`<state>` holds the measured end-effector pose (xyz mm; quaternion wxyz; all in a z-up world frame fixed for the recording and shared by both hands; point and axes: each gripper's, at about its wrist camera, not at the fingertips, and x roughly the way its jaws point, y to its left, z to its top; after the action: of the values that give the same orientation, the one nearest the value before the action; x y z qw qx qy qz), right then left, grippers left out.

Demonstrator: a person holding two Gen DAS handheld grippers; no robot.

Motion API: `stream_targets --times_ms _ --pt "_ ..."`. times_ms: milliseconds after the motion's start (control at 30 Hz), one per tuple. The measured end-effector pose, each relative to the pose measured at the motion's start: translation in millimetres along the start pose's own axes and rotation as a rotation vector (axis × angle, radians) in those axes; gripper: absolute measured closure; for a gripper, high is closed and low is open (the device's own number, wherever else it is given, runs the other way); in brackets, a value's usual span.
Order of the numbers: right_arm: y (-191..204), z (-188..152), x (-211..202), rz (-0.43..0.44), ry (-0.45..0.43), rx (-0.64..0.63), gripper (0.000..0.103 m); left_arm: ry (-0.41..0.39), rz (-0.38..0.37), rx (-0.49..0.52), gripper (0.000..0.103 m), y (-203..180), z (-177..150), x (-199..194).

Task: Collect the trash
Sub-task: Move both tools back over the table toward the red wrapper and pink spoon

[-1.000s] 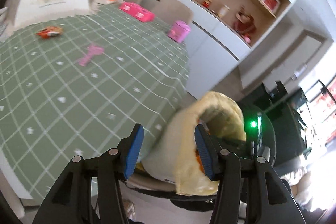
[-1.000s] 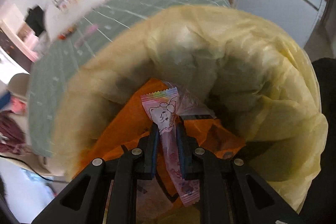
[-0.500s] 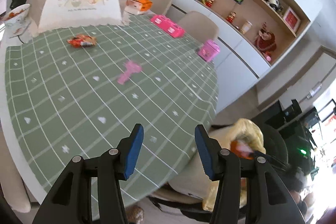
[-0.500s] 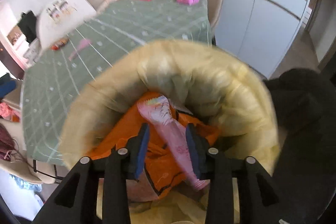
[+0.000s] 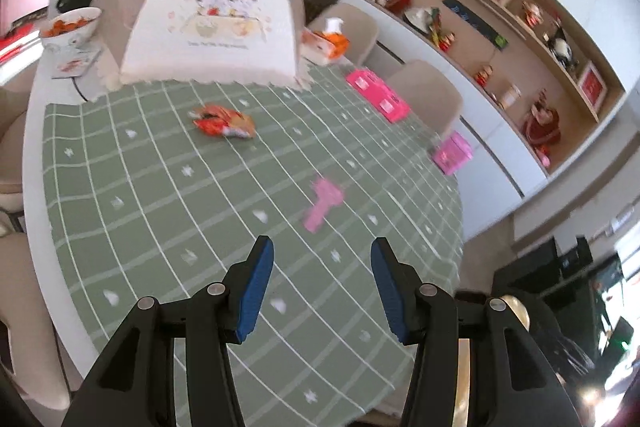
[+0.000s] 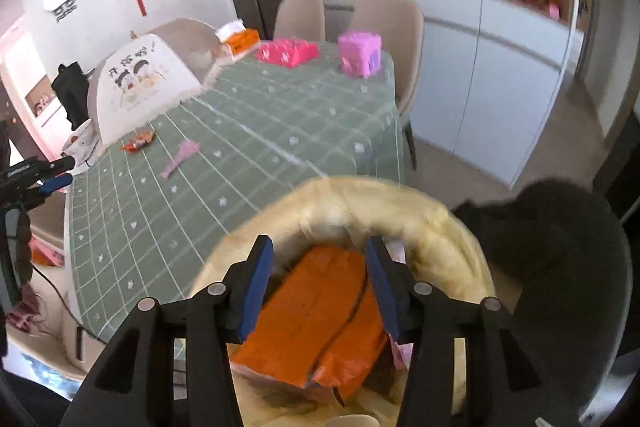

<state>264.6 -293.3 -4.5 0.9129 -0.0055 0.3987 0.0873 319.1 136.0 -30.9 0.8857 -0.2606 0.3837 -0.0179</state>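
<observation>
Ahead, pink wrapper (image 5: 323, 203) lies beyond the open left tongs (image 5: 322, 285).

Taking the pink wrapper (image 5: 323, 203) as landmark: the green bench (image 5: 160, 211) cloth around it lies bare on all near sides, giving open passage from the bench's front edge. Beyond it an orange wrapper (image 5: 224, 121) lies well apart, and behind that a white dome cover (image 5: 212, 23) blocks the far end. Pink boxes (image 5: 378, 95) line the far right edge. Below the near corner a yellow bag (image 6: 400, 203) gapes, holding an orange packet (image 6: 320, 311).
</observation>
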Motion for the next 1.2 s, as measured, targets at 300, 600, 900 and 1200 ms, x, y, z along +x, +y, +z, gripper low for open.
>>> stream_targets --times_ms 300,600,900,1200 --pt "67.5 54.2 41.3 0.152 -0.022 -0.004 0.059 -0.042 0.065 -0.012 0.051 59.2 54.7 42.8" --pt "147.2 100.1 137.5 0.194 0.022 -0.026 0.059 0.02 0.031 0.117 0.051 92.2 122.7 123.4" --pt "184.2 82.1 202.4 0.142 0.164 -0.022 0.059 0.168 -0.012 0.272 0.05 107.4 163.3 215.2" --pt "181.6 69.6 227.4 0.116 0.204 0.058 0.059 0.301 -0.106 0.328 0.05 116.0 168.3 251.5"
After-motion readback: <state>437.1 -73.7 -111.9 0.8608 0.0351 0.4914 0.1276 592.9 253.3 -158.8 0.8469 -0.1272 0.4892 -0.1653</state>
